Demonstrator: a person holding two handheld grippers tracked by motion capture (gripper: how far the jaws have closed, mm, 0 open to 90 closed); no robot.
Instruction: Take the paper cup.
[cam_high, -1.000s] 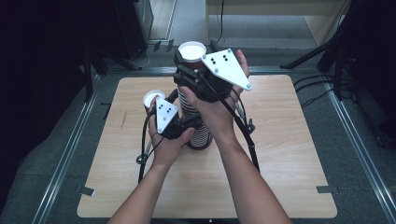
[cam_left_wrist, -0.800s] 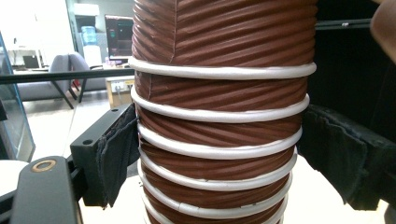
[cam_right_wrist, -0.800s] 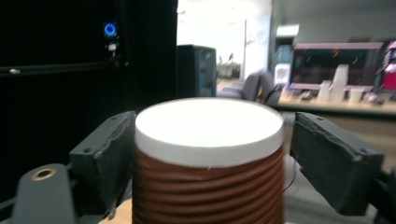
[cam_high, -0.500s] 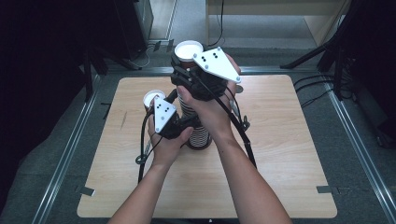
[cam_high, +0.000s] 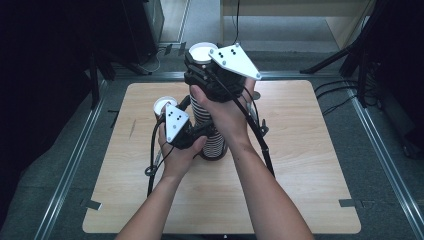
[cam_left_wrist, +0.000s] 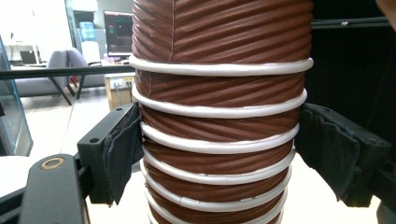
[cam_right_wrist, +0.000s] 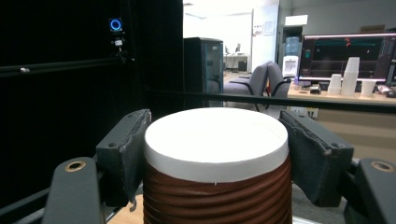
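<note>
1. Two grippers work one stack of cups (cam_high: 212, 145), brown ribbed paper cups nested upside down on the table (cam_high: 300, 165). It stands between us and the far edge.
2. The left gripper (cam_high: 202, 131) is closed on the lower part of the stack. In the left gripper view both of its pads (cam_left_wrist: 121, 149) press the ribbed wall, one on each side, with several white rims above and below them.
3. The right gripper (cam_high: 200, 65) clamps the top cup (cam_high: 201, 50). In the right gripper view the cup's white base sits level with the tops of the pads (cam_right_wrist: 126, 144), and the ribbed wall fills the gap between them.
4. Over the last second the left gripper has stayed put. The right gripper, with its grey plate, has crept slightly up and away from us.
5. We judge from this that the pull to free the top cup has begun but is barely under way. We cannot tell whether that cup has parted from the one beneath the right fingers.
6. A single cup (cam_high: 164, 105) stands upside down just beyond the left fingers, to their outer side and apart from the stack. It looks to us like one already taken off.
</note>
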